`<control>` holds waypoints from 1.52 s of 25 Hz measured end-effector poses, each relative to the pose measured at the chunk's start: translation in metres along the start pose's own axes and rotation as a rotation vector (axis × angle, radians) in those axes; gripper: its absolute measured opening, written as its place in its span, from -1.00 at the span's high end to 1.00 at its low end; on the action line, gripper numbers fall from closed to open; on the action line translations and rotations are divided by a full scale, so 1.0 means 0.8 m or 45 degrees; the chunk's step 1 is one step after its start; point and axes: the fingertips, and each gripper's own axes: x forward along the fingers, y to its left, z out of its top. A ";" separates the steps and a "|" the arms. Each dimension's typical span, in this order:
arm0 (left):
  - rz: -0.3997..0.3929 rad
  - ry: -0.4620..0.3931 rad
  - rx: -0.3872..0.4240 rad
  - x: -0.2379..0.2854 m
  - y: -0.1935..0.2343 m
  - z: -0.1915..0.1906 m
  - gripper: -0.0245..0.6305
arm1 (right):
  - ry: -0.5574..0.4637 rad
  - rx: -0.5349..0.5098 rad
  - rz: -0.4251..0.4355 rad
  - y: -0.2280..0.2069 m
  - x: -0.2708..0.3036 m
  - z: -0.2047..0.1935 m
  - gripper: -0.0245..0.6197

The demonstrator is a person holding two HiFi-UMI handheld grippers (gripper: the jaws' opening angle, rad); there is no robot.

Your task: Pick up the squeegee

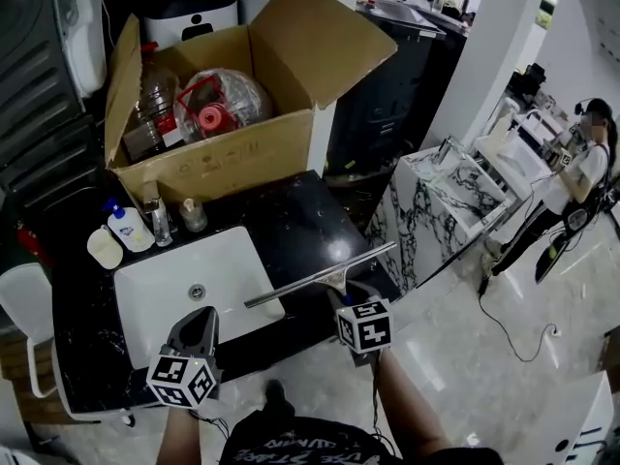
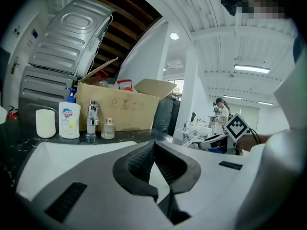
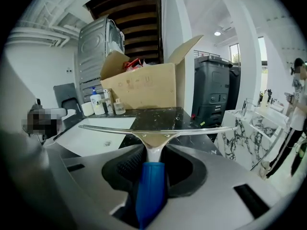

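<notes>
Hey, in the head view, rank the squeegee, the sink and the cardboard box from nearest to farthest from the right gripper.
1. squeegee: held in the right gripper, blade just ahead of it.
2. sink: to its left, set in the black counter.
3. cardboard box: farthest, behind the sink.

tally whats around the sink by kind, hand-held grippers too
hand-held gripper: 2 (left hand-held gripper, right hand-held gripper)
squeegee: 1
cardboard box: 1
soap bottle: 1
white cup: 1
faucet: 1
small glass bottle: 1
total: 8
</notes>
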 end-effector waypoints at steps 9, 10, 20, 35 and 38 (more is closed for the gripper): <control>0.035 -0.049 0.018 -0.057 -0.055 -0.008 0.86 | -0.084 -0.045 0.012 -0.004 -0.084 -0.018 0.46; 0.040 -0.053 0.018 -0.063 -0.060 -0.011 0.86 | -0.091 -0.050 0.014 -0.003 -0.093 -0.022 0.46; 0.059 -0.065 0.025 -0.129 -0.128 -0.040 0.86 | -0.109 -0.079 0.054 0.007 -0.172 -0.078 0.46; 0.103 -0.066 0.003 -0.230 -0.202 -0.098 0.86 | -0.087 -0.047 0.082 0.021 -0.263 -0.170 0.46; 0.117 -0.069 -0.005 -0.241 -0.208 -0.101 0.86 | -0.087 -0.054 0.082 0.022 -0.273 -0.176 0.46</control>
